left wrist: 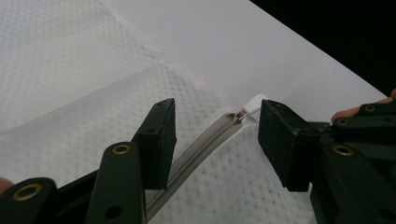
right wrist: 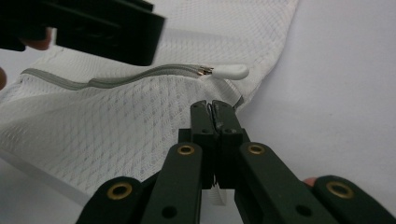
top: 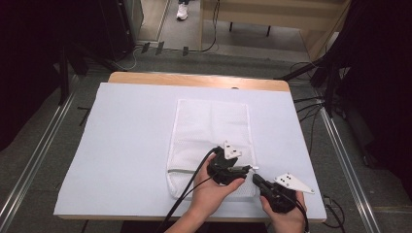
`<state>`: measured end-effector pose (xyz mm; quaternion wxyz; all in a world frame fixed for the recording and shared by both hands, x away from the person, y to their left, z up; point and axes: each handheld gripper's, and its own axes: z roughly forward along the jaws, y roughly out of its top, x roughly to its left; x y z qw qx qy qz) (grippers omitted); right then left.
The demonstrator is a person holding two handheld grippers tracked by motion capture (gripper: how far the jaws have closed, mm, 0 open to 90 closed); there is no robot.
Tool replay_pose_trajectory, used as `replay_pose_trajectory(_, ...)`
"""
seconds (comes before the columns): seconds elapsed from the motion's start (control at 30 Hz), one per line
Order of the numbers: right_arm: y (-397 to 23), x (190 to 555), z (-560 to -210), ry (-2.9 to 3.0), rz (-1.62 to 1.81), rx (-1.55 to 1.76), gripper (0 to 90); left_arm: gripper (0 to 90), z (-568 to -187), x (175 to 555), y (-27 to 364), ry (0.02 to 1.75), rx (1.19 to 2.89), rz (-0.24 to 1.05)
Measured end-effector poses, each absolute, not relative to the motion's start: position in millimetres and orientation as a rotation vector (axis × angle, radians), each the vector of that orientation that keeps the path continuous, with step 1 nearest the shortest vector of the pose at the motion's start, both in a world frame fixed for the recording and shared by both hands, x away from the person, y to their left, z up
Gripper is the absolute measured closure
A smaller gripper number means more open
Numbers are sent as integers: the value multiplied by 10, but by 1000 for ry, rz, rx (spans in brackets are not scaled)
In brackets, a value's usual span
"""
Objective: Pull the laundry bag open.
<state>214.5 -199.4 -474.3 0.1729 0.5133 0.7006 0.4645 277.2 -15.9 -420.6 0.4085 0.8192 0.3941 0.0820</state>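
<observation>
Left gripper [left wrist: 217,140] fingers spread wide astride the zipper pull [left wrist: 239,115], ready to grab; right gripper [right wrist: 213,112] fingers pinch the mesh bag [right wrist: 116,121] edge, anchoring it.

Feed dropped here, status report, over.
Left gripper open, straddling zipper pull. Right gripper shut at mesh bag edge. Nothing in the way.

Low in the frame's centre, the left tongs [top: 241,170] stand with jaws spread wide apart. At lower right, the right tongs [top: 256,179] have jaws pressed together, hand [top: 284,216] beneath.
</observation>
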Motion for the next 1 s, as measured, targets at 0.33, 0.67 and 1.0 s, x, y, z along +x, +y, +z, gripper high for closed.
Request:
replay_pose_trajectory(0.33, -1967, 2153, -4739, 1995, 1335, 1432, 900, 461, -4221, 2836, -492, 1023, 2111, 188)
replay_pose_trajectory(0.67, -1966, 2163, -4736, 1996, 1338, 1432, 900, 607, -4257, 2939, -522, 1054, 2136, 135)
replay_pose_trajectory(1.0, -1972, 2173, -4738, 1994, 1342, 1438, 900, 761, -4215, 2978, -352, 1071, 2068, 73)
